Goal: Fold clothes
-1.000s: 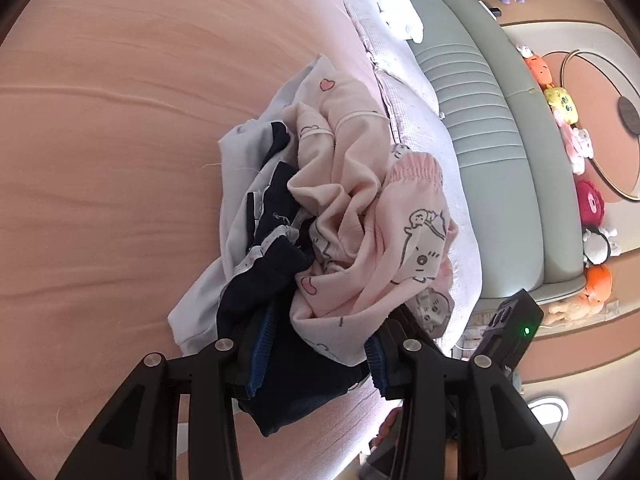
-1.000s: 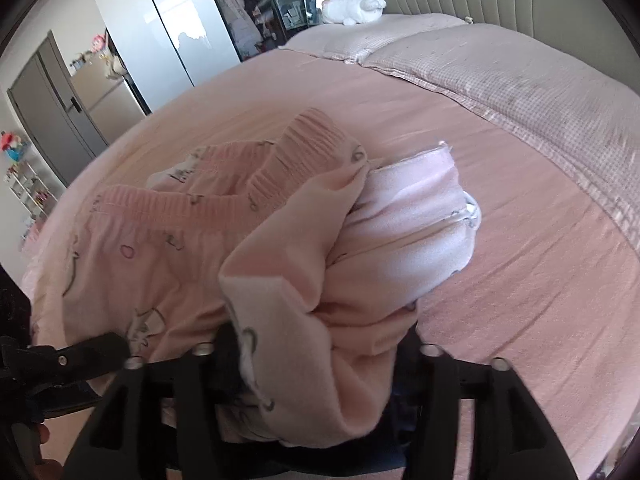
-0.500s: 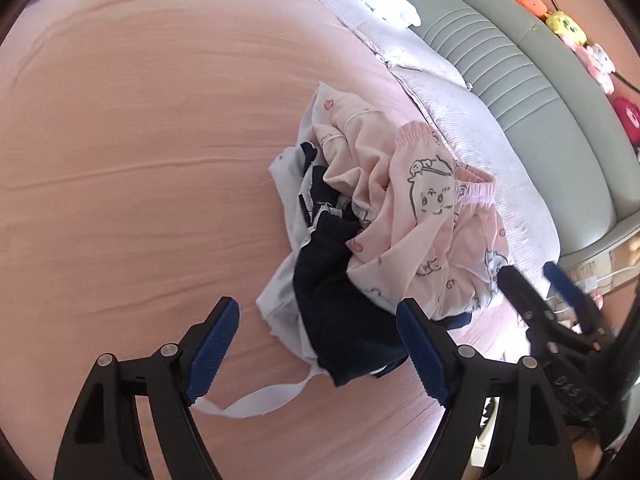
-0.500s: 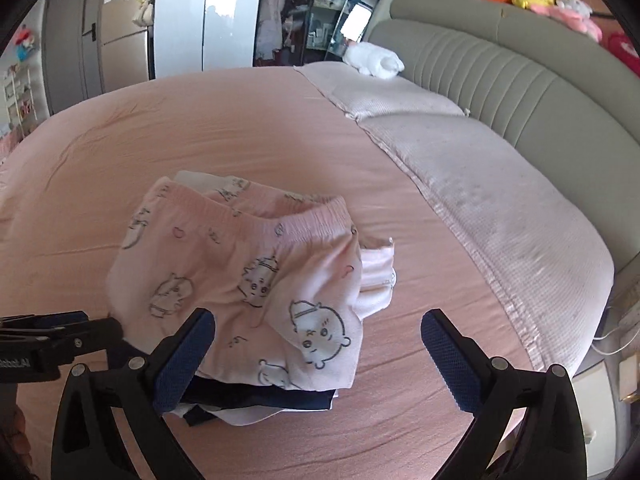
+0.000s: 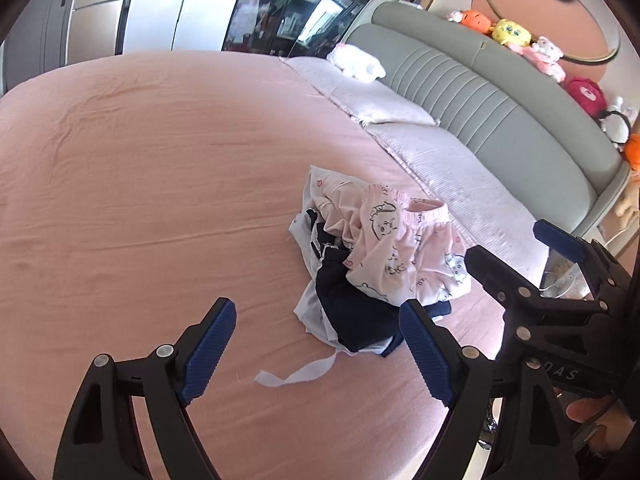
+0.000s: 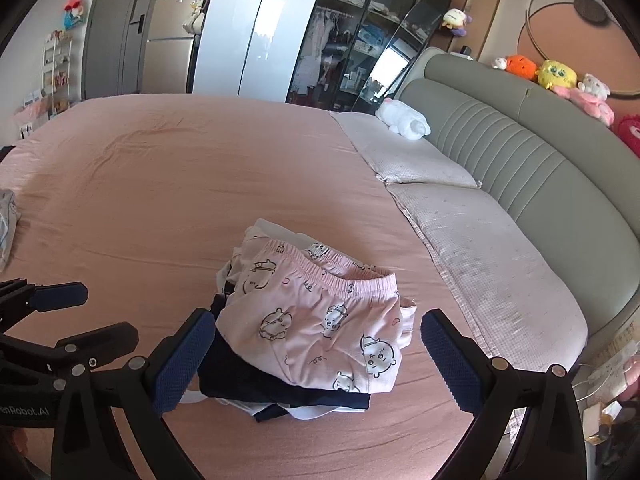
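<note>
Bed point(image 6: 168, 184): pink sheet, lightly creased, filling most of both wrist views; bears everything listed below.

Headboard point(image 6: 532, 168): grey-green, ribbed padding, curving from 1 o'clock down to 4 o'clock in the right wrist view. Plush toys point(image 6: 556, 74) sit in a row along its top ledge.

Pillows point(image 6: 472, 224): two pale quilted ones, lying end to end against the headboard. A white soft toy point(image 6: 404, 122) rests on the farther one.

Wardrobe point(image 6: 356, 36): dark glass doors, at 12 o'clock beyond the bed, hanging garments visible inside.

Pile of clothes point(image 6: 312, 332): loosely stacked on the sheet near the pillow edge, at 6 o'clock in the right wrist view and 4 o'clock in the left. Pink cartoon-print shorts point(image 5: 404, 248) lie on top, elastic waistband toward the headboard; a navy garment point(image 5: 352, 312) and white cloth lie beneath. A white strip point(image 5: 296, 374) trails from the pile onto the sheet.

Right gripper point(image 6: 316, 352): blue pads spread wide to either side of the pile, above it, gripping nothing.

Left gripper point(image 5: 316, 354): jaws opening, blue pads wide apart, nothing between them; the pile lies just beyond its right finger.

Grey-white cloth point(image 6: 6, 228): part-seen at 9 o'clock in the right wrist view, well apart from the pile.
</note>
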